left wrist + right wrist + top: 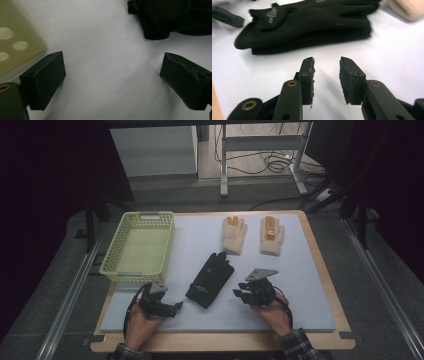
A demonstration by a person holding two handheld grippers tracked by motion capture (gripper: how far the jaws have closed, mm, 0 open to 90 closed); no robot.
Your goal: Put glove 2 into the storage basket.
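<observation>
Flanking black gloves (210,280), right gripper (243,291) parted

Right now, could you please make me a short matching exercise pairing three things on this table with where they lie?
Things:
1. black glove
2. yellow basket
3. cream gloves

Places:
A. far side of the mat, side by side
B. left edge of the mat
C. mid-mat, between the two grippers

Pairs: 1-C, 2-B, 3-A
</observation>
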